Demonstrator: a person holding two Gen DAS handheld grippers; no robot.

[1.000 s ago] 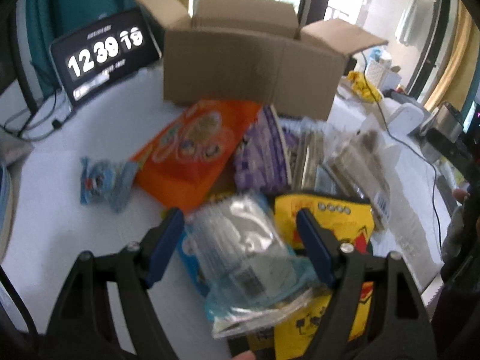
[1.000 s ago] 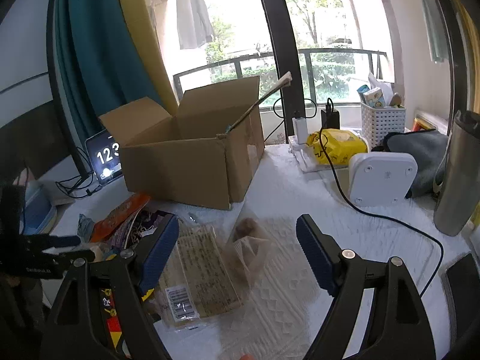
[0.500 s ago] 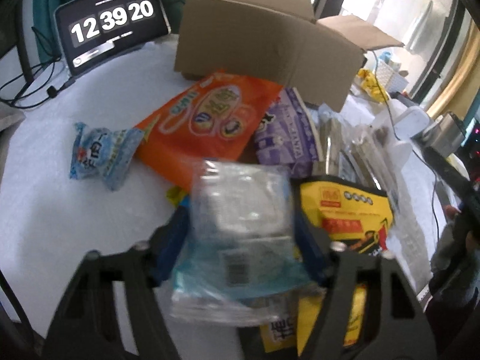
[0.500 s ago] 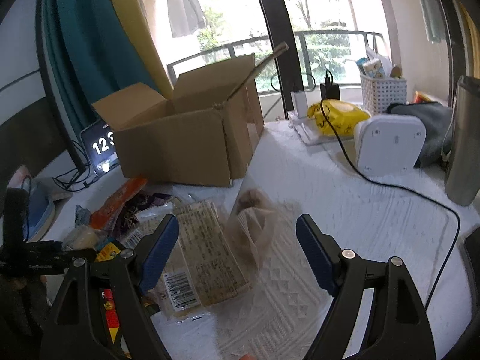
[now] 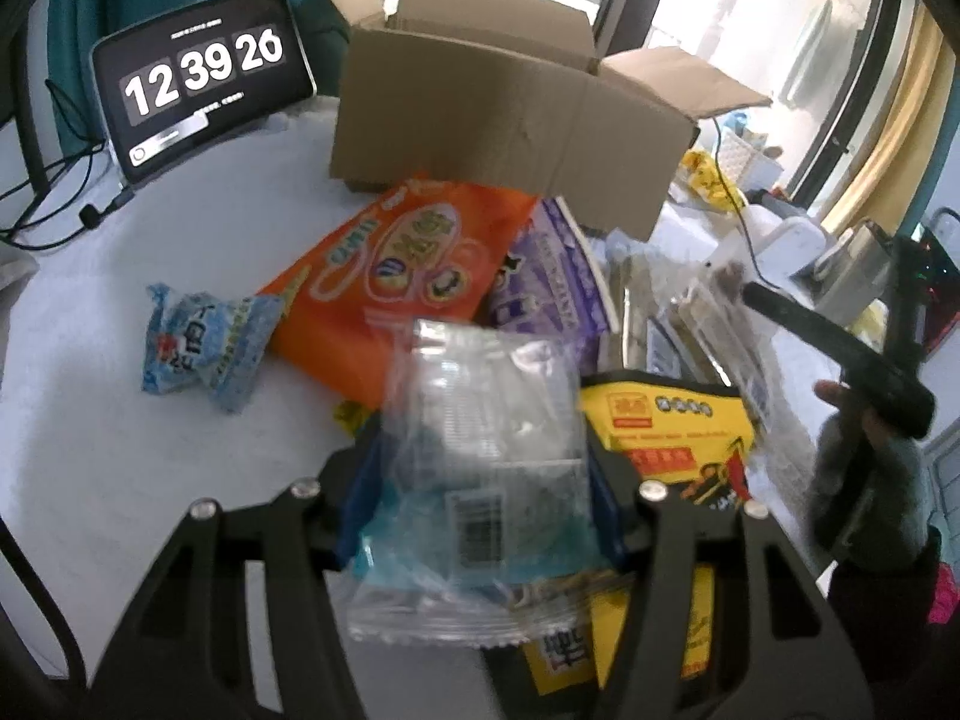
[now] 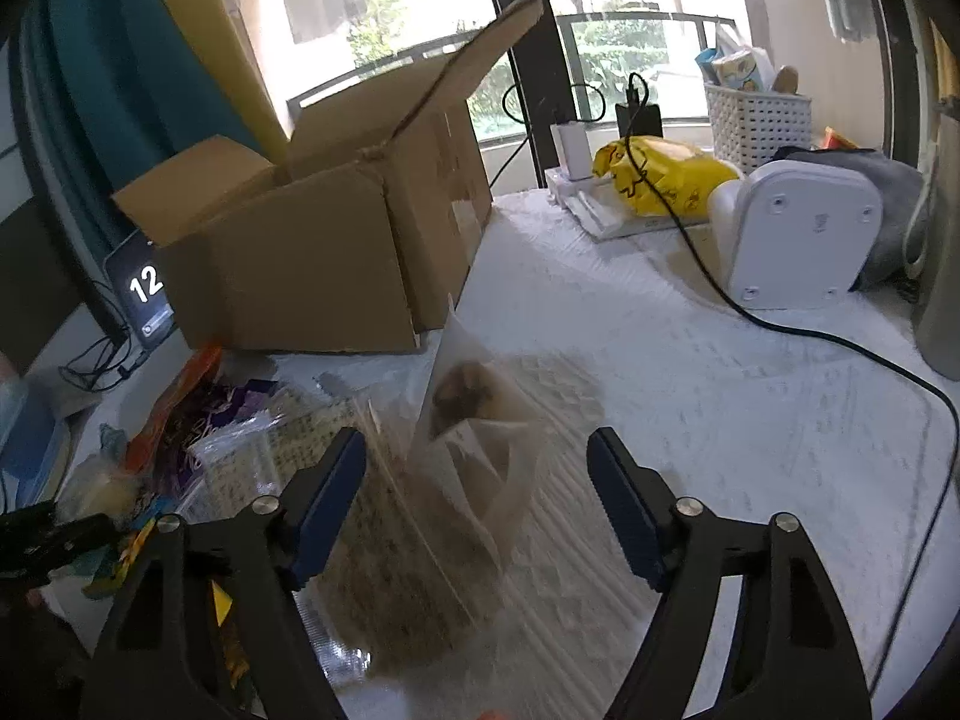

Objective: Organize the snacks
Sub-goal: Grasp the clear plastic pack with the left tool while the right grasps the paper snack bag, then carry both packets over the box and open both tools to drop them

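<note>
Pickup step under way. Left gripper point(image 5: 480, 498) fingers closing on clear snack packet point(image 5: 480, 456), above the pile on the worktop point(image 5: 78, 432). Right gripper point(image 6: 477, 498) fingers spread, closing around a translucent pouch point(image 6: 474, 414), not yet pinching. Next: carry packet to cardboard box point(image 5: 510, 120).

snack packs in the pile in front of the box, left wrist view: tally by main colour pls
Orange: 1, big bag
Purple: 1
Yellow: 1
Light blue: 1, small pack lying apart
Clear with blue edge: 1, left gripper closing on it
Clear, brownish contents: at least 2, blurred
Total: at least 7
</note>
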